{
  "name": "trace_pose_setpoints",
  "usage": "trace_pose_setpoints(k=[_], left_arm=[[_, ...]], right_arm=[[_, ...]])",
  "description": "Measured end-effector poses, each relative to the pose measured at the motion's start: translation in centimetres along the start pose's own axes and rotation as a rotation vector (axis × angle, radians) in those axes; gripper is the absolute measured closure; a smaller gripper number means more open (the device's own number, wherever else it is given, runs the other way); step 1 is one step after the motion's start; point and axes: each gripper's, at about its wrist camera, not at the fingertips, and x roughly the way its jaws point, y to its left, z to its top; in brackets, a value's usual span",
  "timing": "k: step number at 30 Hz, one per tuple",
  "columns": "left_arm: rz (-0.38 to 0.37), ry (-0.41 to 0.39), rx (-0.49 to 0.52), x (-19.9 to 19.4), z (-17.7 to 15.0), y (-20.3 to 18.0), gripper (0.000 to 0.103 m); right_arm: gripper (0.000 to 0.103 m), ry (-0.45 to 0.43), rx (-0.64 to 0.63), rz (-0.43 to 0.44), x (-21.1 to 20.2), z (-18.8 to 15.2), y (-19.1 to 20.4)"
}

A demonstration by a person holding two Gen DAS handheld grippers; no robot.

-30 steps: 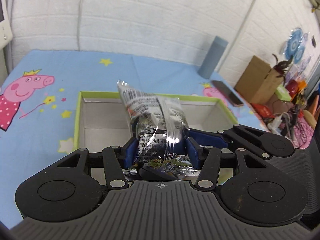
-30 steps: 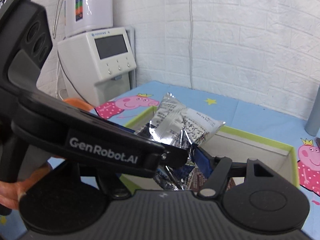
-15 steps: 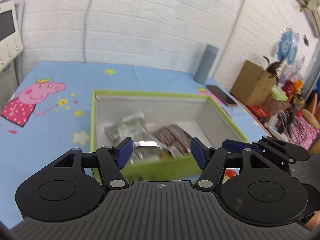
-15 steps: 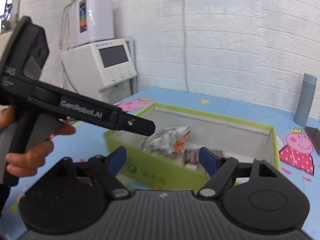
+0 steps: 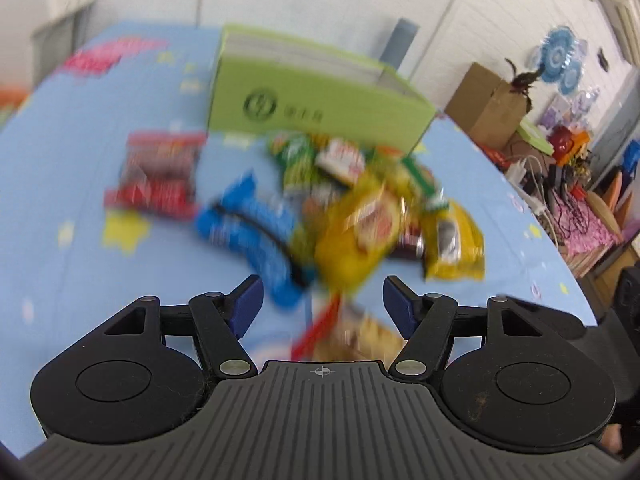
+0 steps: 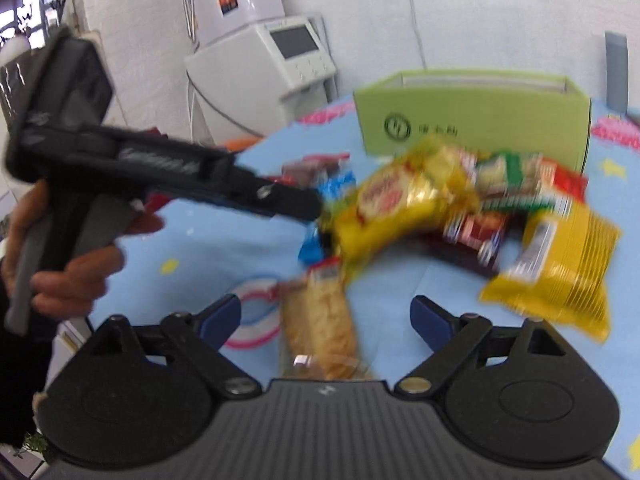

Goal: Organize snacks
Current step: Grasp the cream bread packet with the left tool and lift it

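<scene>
both tongs open over the snack heap

on the blue cartoon-print worktop [image 5: 72, 248] a heap of snack packets [image 5: 360, 208] lies just in front of the green box [image 5: 320, 108], whose printed wall faces both cameras. both views are smeared by motion, so packet details are hard to read.

left tongs [image 5: 323, 300] stand open with nothing between the blue pads; their jaws opened within the last second and have since held steady. beyond them lie a blue packet [image 5: 256, 236], a big yellow bag [image 5: 360, 232] and a red packet [image 5: 160, 176] set apart to the left of the heap.

right tongs [image 6: 326, 320] are also open and empty, the jaws having just been widening. a pale, clear-wrapped pastry [image 6: 320, 320] lies on the worktop between the two pads, seemingly untouched by either. a second yellow bag [image 6: 556, 272] lies to the right, and the big yellow bag [image 6: 400, 208] sits toward the middle of the pile.

in the right wrist view, a person's hand [image 6: 72, 264] grips the handle of the left tool, which points toward the heap. a white machine [image 6: 272, 60] stands by the brick wall behind.
</scene>
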Motion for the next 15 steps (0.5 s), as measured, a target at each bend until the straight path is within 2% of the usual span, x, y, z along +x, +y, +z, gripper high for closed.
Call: trace_pose_setpoints(k=[4, 9, 13, 15], left_arm=[[-0.024, 0.030, -0.080, -0.5, -2.9, 0.8, 0.053], [-0.116, 0.046, -0.096, 0.2, -3.3, 0.4, 0.058], [-0.098, 0.041, -0.064, 0.5, -3.1, -0.2, 0.058], [-0.088, 0.030, -0.059, 0.1, -3.2, -0.1, 0.056]], right_arm=[[0.015, 0.010, -0.048, -0.052, 0.8, -1.1, 1.4], [0.017, 0.015, -0.093, -0.077, 1.0, -1.4, 3.4], [0.018, 0.013, -0.083, -0.022, 0.1, -2.1, 4.9], [0.018, 0.002, -0.095, -0.044, -0.2, -2.2, 5.3]])
